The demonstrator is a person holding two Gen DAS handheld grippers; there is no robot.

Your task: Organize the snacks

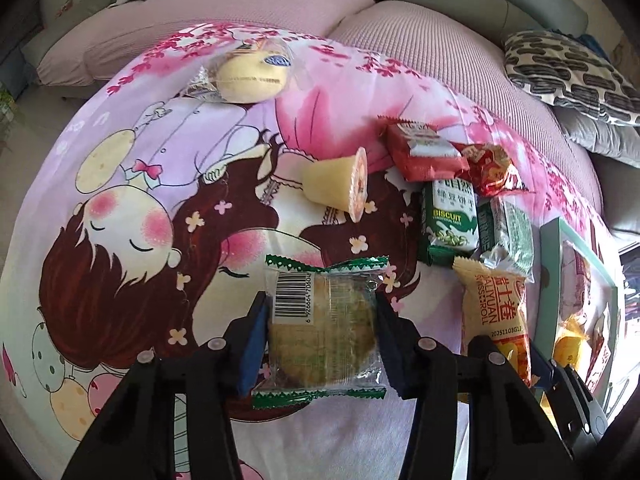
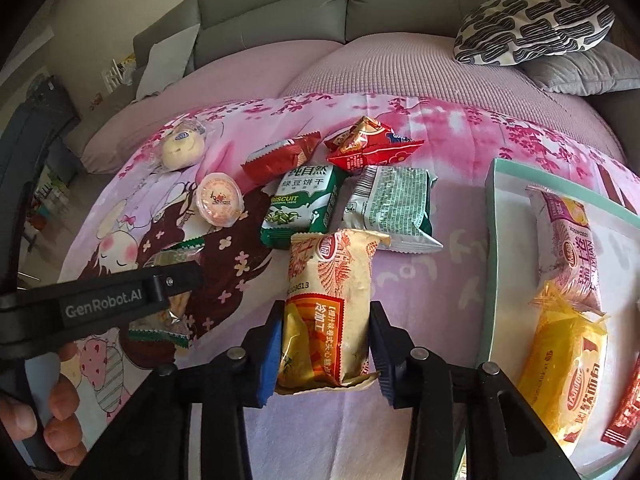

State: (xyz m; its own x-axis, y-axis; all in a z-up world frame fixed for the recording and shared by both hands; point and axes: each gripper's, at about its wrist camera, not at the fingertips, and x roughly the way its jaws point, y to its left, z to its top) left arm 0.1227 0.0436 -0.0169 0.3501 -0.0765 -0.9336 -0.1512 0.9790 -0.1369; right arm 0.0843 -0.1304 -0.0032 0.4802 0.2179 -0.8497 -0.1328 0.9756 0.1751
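Observation:
My left gripper (image 1: pixel 320 312) is shut on a round pastry in a clear wrapper with green edges (image 1: pixel 324 344), its blue pads pressing both sides. The right wrist view shows that pastry (image 2: pixel 168 260) at the left, under the left gripper's black body. My right gripper (image 2: pixel 326 340) is shut on a yellow Swiss roll packet (image 2: pixel 332 280), which also shows in the left wrist view (image 1: pixel 492 312). Loose on the cloth lie two green biscuit packets (image 2: pixel 300 204) (image 2: pixel 388 204), two red packets (image 2: pixel 280 156) (image 2: pixel 368 144), a jelly cup (image 2: pixel 218 200) and a wrapped bun (image 2: pixel 182 148).
A teal-rimmed tray (image 2: pixel 490 260) at the right holds a pink roll packet (image 2: pixel 568 248), a yellow bread packet (image 2: pixel 564 368) and a red one. A cartoon-print cloth (image 2: pixel 440 280) covers the pink cushion. A patterned pillow (image 2: pixel 532 24) lies behind. A person's hand (image 2: pixel 60 420) grips the left handle.

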